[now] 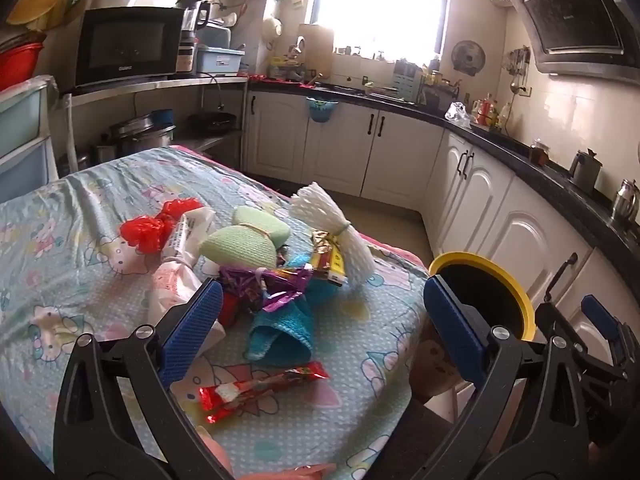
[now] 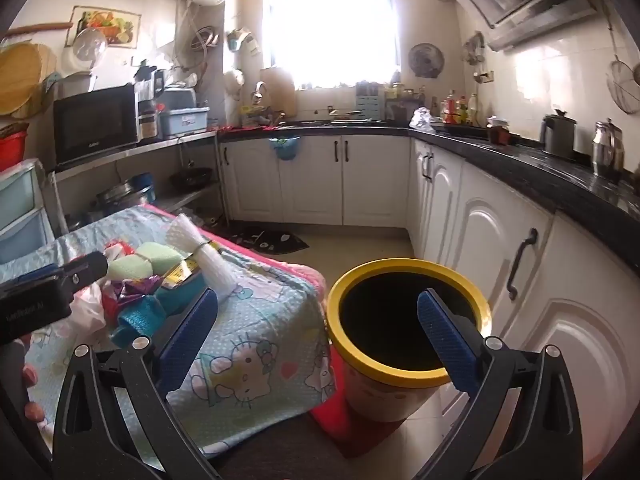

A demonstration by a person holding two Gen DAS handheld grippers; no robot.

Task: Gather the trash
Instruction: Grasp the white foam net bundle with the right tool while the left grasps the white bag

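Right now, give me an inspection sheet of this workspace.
Surface: table under a cartoon-print cloth.
Job's things: yellow-rimmed bin on the floor beside the table, looks empty; red wrapper lies nearest.
Clutter: white foam net, green foam, red bag, blue net, purple foil in a pile.
Grippers: left gripper and right gripper, jaws open, empty.
Cables: nothing seen on the table.
Surroundings: kitchen, microwave, white cabinets.

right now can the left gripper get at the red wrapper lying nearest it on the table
Probably yes. The left gripper is open and empty, and the red wrapper lies flat on the tablecloth just below its fingers, apart from the trash pile, with nothing over it.
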